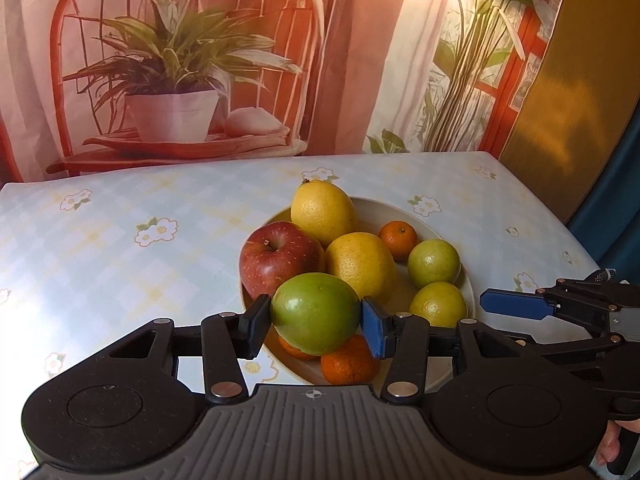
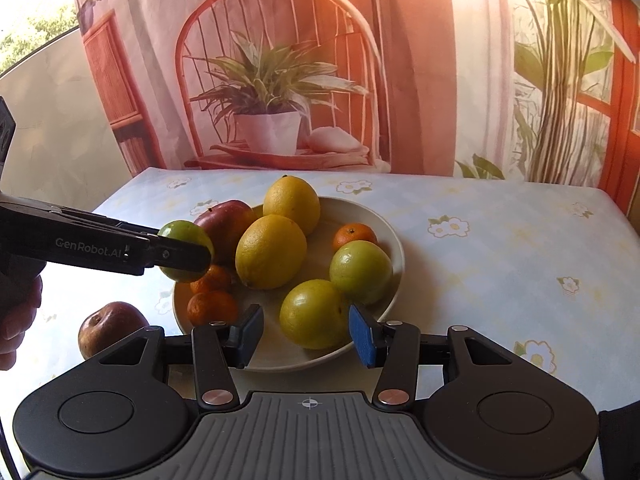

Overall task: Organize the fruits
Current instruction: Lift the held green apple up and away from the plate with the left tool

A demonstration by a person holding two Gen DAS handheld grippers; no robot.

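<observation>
Left gripper (image 1: pixel 316 326) clamped on a green fruit (image 1: pixel 315 307), one pad pressed to each side, fruit lifted clear above the near-left rim of the cream plate (image 1: pixel 440 228). Same grip seen side-on from the right wrist: green fruit (image 2: pixel 185 251) pinched at the tip of the black arm, hanging over the plate (image 2: pixel 390 236) edge, above two small mandarins (image 2: pixel 212 294). Right gripper (image 2: pixel 306 334) parted and empty, black pad on one side and blue pad on the other, hovering low over the plate's near rim with a yellow-green round fruit (image 2: pixel 314 314) lying in the gap; pads close to it, contact not certain from this angle. On the plate besides: two large yellow citrus fruits (image 2: pixel 271 251) in the middle, a red apple (image 2: pixel 226 222) at the far left, a lone mandarin (image 2: pixel 355 236) toward the back, another green round fruit (image 2: pixel 361 272) at the right. Off the plate, a dark red apple (image 2: pixel 110 328) resting on the floral tablecloth (image 2: pixel 500 248), near the left rim. Printed backdrop (image 2: pixel 280 80) of a potted plant on a chair hung behind the table. Fingers of a hand (image 2: pixel 16 320) wrapped round the left gripper's handle at the frame edge.
</observation>
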